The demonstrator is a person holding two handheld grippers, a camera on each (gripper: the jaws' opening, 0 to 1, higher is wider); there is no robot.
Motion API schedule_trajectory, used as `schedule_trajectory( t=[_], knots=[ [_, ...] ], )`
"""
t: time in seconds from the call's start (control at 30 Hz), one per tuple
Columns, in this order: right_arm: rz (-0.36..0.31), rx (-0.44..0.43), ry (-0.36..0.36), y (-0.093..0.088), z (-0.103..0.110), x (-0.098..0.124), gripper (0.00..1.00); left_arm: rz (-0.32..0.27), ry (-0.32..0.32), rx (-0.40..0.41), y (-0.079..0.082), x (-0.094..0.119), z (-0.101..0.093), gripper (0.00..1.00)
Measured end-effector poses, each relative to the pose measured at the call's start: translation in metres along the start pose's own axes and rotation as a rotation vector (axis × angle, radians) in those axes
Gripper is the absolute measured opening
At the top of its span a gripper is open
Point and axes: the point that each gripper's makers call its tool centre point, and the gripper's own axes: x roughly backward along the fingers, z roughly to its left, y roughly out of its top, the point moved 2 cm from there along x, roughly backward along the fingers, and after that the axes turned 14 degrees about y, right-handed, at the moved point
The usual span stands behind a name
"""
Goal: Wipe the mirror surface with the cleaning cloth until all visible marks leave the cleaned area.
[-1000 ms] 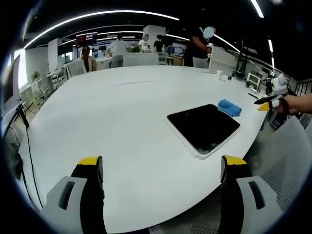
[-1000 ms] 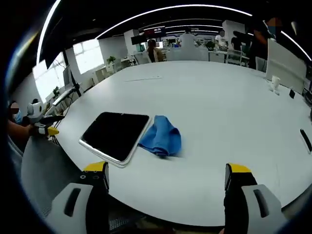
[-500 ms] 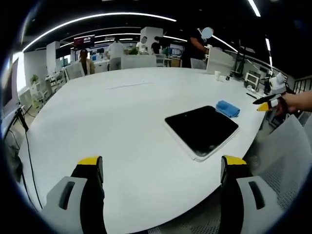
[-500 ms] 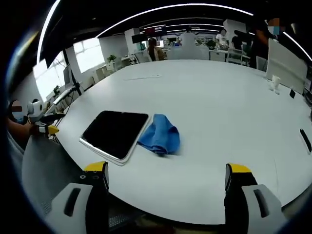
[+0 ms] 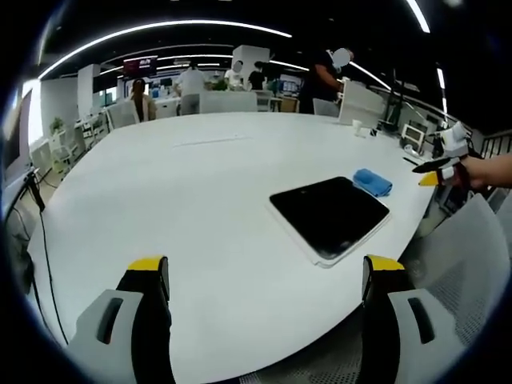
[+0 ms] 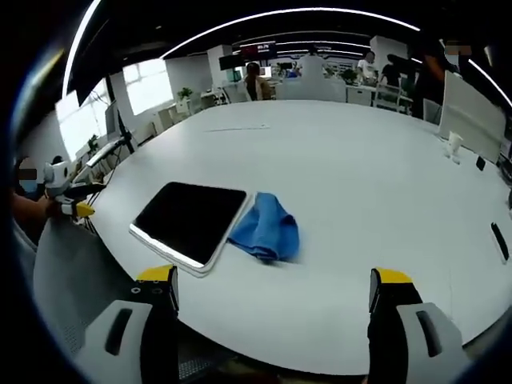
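Observation:
A dark rectangular mirror (image 5: 330,214) with a white rim lies flat on the big white table (image 5: 184,200), near its right edge. A crumpled blue cloth (image 5: 373,182) rests just beyond the mirror. In the right gripper view the mirror (image 6: 188,223) lies left of centre and the cloth (image 6: 269,228) touches its right side. My left gripper (image 5: 260,280) is open and empty, held over the table's near edge, well short of the mirror. My right gripper (image 6: 274,290) is open and empty too, a short way in front of the cloth. The other gripper (image 5: 442,166) shows at the far right, held by a hand.
A white cup (image 5: 358,124) and small items stand far back on the table. A mesh chair (image 5: 468,264) sits at the right. A black cable (image 5: 44,240) hangs off the left edge. Several people (image 5: 192,80) stand in the office behind. A dark pen-like object (image 6: 501,240) lies at the table's right.
Both views have drifted only slightly; the mirror and cloth lie where they were. Both grippers stay open and empty.

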Motion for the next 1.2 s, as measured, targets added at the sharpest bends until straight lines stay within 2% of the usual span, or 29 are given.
schedule_trajectory(
  t=[0.23,0.3,0.33,0.37,0.4,0.43,0.5,0.63,0.8,0.93,1.07,1.17,1.2],
  knots=[
    [0.021,0.036,0.004,0.001,0.002,0.000,0.98,0.001,-0.001,0.023,0.002,0.001,0.001,0.99],
    [0.019,0.036,0.003,0.001,0.002,0.000,0.98,-0.005,-0.036,-0.010,0.007,0.004,-0.006,0.99],
    [0.017,0.034,0.003,0.001,0.002,0.000,0.98,-0.033,-0.033,-0.067,0.011,0.006,-0.006,0.99],
    [0.018,0.034,0.003,0.000,0.002,0.000,0.98,-0.041,-0.015,-0.054,0.013,0.007,-0.004,0.99],
    [0.019,0.037,0.002,0.000,0.003,0.000,0.98,-0.030,-0.002,-0.006,0.013,0.007,0.000,0.99],
    [0.019,0.036,0.002,0.000,0.002,0.000,0.98,-0.021,-0.009,0.029,0.012,0.008,0.000,0.99],
    [0.015,0.028,-0.003,0.000,0.002,0.000,0.98,-0.026,-0.003,0.011,0.011,0.010,0.002,0.99],
    [0.009,0.024,-0.008,0.001,0.002,0.000,0.98,-0.029,-0.002,0.034,0.012,0.009,0.003,0.99],
    [0.003,0.023,-0.009,0.006,0.005,0.000,0.98,-0.027,-0.025,0.008,0.015,0.009,-0.005,0.99],
    [-0.016,0.014,-0.013,0.010,0.005,0.001,0.98,-0.054,-0.053,0.050,0.023,0.010,-0.012,0.99],
    [-0.007,0.025,-0.012,0.012,0.007,0.000,0.98,-0.028,-0.049,0.062,0.015,0.007,-0.013,0.99],
    [-0.008,0.026,-0.009,0.015,0.009,-0.001,0.97,-0.039,-0.040,0.072,0.016,0.008,-0.011,0.99],
    [-0.023,-0.009,-0.003,0.021,0.008,-0.004,0.96,-0.040,-0.024,0.072,0.013,0.005,-0.009,0.99]
  ],
)
